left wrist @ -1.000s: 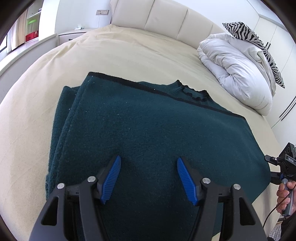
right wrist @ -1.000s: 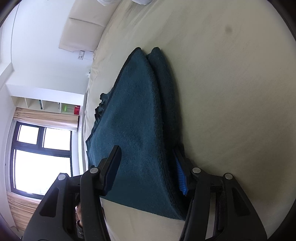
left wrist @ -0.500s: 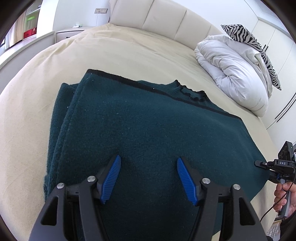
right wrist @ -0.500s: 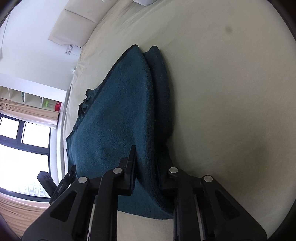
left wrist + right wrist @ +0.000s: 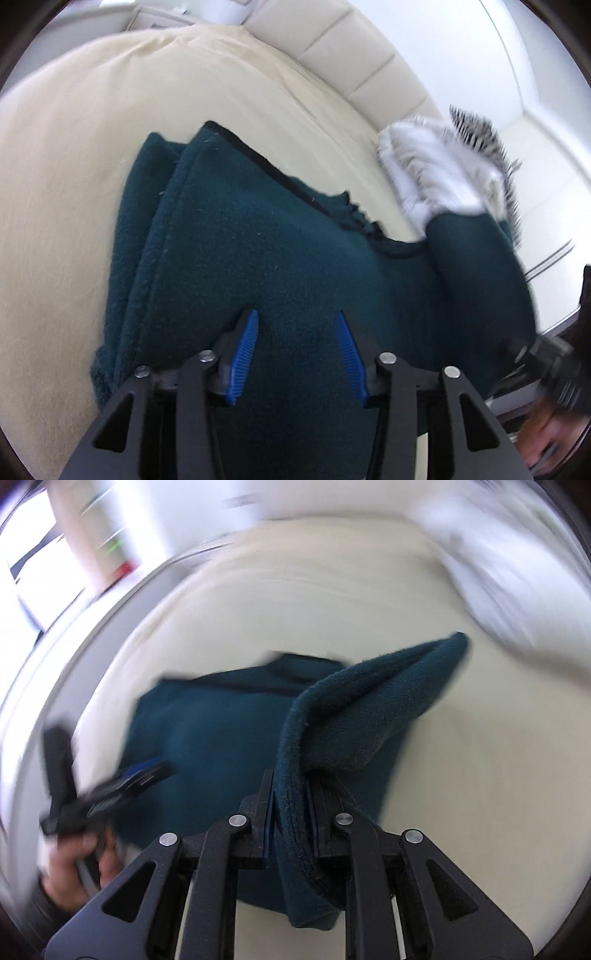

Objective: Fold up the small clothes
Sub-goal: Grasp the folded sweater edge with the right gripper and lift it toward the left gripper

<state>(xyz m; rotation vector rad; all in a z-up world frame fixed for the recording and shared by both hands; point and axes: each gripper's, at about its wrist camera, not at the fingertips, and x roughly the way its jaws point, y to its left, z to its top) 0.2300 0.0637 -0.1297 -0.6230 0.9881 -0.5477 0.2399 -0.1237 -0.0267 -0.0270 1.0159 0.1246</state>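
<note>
A dark teal sweater [image 5: 258,258] lies folded on the cream bed [image 5: 74,147]. My left gripper [image 5: 295,328] is open, its blue pads just above the sweater's near part. My right gripper [image 5: 291,794] is shut on the sweater's right edge [image 5: 354,709] and holds it lifted off the bed, so the fabric arches upward. That raised fold shows at the right of the left wrist view [image 5: 476,273]. The left gripper shows blurred at the left of the right wrist view [image 5: 122,786], held by a hand [image 5: 85,864].
A white duvet [image 5: 432,166] and a zebra-striped pillow [image 5: 484,136] lie at the bed's far right by the padded headboard [image 5: 343,62]. A window and shelves [image 5: 74,554] are blurred beyond the bed's left side.
My right gripper closed on the sweater's right edge and lifted it, swinging up and over. My left gripper stayed open above the sweater and narrowed slightly.
</note>
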